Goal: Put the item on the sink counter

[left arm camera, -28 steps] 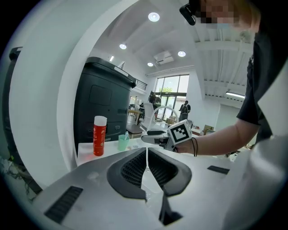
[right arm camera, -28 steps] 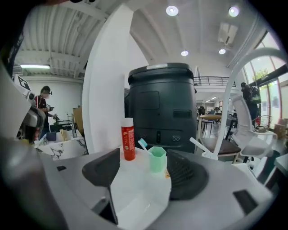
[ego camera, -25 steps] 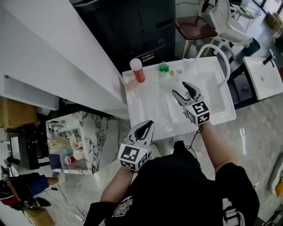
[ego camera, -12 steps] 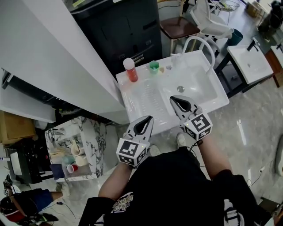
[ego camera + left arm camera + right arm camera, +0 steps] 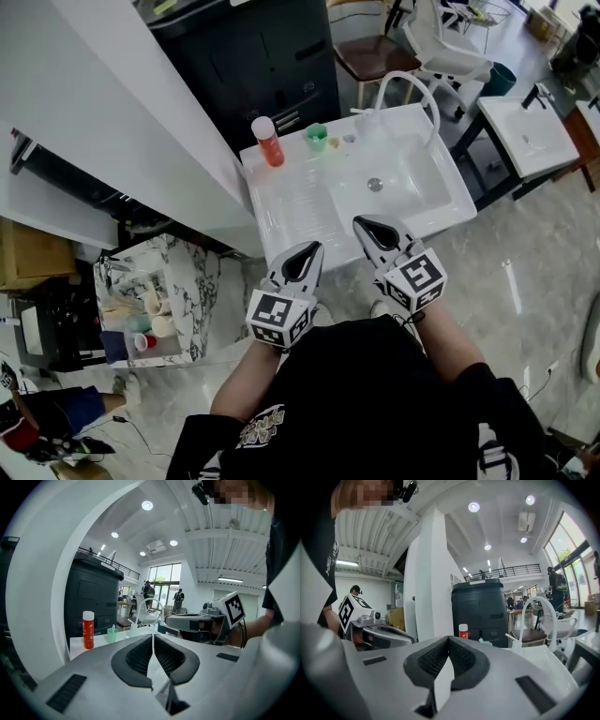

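**Right tongs (image 5: 373,231) drawn back from white sink basin (image 5: 417,183) and clenched**

Since a second ago, the right tongs have been pulled off the basin towards the body and closed from wide open; nothing is held between them. The left tongs (image 5: 302,262) are likewise clenched and empty, and are held beside the right pair at the front edge of the white ribbed desk (image 5: 295,202). A red cylindrical bottle with a white cap (image 5: 267,141) is seen upright at the back left of the desk, with a small green plastic cup (image 5: 317,137) near it.
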### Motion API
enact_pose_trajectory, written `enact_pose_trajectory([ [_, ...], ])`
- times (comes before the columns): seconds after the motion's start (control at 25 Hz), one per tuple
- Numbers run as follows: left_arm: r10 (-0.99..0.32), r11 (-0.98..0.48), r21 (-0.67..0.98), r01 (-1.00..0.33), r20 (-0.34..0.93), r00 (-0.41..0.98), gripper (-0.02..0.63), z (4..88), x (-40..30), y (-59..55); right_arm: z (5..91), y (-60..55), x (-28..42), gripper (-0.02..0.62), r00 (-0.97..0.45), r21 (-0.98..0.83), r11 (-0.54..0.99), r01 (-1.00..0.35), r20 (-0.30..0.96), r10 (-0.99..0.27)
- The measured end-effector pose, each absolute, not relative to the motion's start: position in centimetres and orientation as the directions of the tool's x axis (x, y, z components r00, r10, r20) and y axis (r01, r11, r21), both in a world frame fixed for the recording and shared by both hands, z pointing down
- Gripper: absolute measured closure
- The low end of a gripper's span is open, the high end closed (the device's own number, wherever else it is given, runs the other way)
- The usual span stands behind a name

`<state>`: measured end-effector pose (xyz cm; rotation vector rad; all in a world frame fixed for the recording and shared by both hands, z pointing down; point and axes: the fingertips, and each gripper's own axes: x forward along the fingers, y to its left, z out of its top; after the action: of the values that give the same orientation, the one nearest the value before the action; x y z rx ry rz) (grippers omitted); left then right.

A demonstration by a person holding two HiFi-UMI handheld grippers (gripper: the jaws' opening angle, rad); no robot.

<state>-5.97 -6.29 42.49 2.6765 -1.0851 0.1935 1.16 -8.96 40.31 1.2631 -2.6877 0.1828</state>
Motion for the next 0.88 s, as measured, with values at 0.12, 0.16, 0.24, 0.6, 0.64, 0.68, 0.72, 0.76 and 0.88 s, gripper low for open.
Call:
enact_pose_trajectory([
  [0.12, -0.690, -0.668, 0.177, -0.723, 0.215, 0.691, 0.583, 42.3, -4.6, -5.0, 40.3, -7.7, 2.1, 0.541, -0.657, -0.050, 0.663, -0.747, 0.209, -0.724],
  [0.16, -0.699, -0.659, 0.177, -0.731, 0.215, 0.682, 0.583, 42.3, -4.2, -4.6, 40.2, -7.2, 2.3, 0.541, -0.668, -0.051, 0.674, -0.737, 0.210, -0.714],
  [0.24, -0.716, -0.640, 0.176, -0.748, 0.214, 0.664, 0.583, 42.2, -3.4, -3.8, 40.2, -6.5, 2.9, 0.541, -0.689, -0.057, 0.694, -0.717, 0.208, -0.694],
  [0.6, -0.774, -0.567, 0.181, -0.804, 0.216, 0.595, 0.583, 42.1, -0.6, -0.9, 40.3, -4.5, 5.4, 0.541, -0.751, -0.091, 0.752, -0.653, 0.203, -0.628],
  [0.64, -0.781, -0.559, 0.178, -0.810, 0.216, 0.586, 0.583, 42.2, -0.4, -0.7, 40.3, -4.3, 5.6, 0.541, -0.756, -0.092, 0.756, -0.648, 0.201, -0.623],
  [0.68, -0.787, -0.551, 0.174, -0.816, 0.216, 0.577, 0.583, 42.2, -0.4, -0.7, 40.3, -4.2, 5.7, 0.541, -0.760, -0.092, 0.761, -0.642, 0.200, -0.618],
  [0.72, -0.794, -0.542, 0.169, -0.823, 0.216, 0.568, 0.583, 42.3, -0.3, -0.6, 40.3, -4.1, 5.8, 0.541, -0.764, -0.090, 0.765, -0.637, 0.200, -0.613],
  [0.76, -0.801, -0.534, 0.164, -0.830, 0.217, 0.558, 0.583, 42.4, -0.3, -0.5, 40.3, -4.0, 5.9, 0.541, -0.768, -0.088, 0.770, -0.632, 0.201, -0.608],
  [0.88, -0.813, -0.515, 0.157, -0.843, 0.223, 0.538, 0.583, 42.5, 0.0, -0.2, 40.3, -3.5, 6.4, 0.541, -0.774, -0.083, 0.778, -0.623, 0.206, -0.598],
])
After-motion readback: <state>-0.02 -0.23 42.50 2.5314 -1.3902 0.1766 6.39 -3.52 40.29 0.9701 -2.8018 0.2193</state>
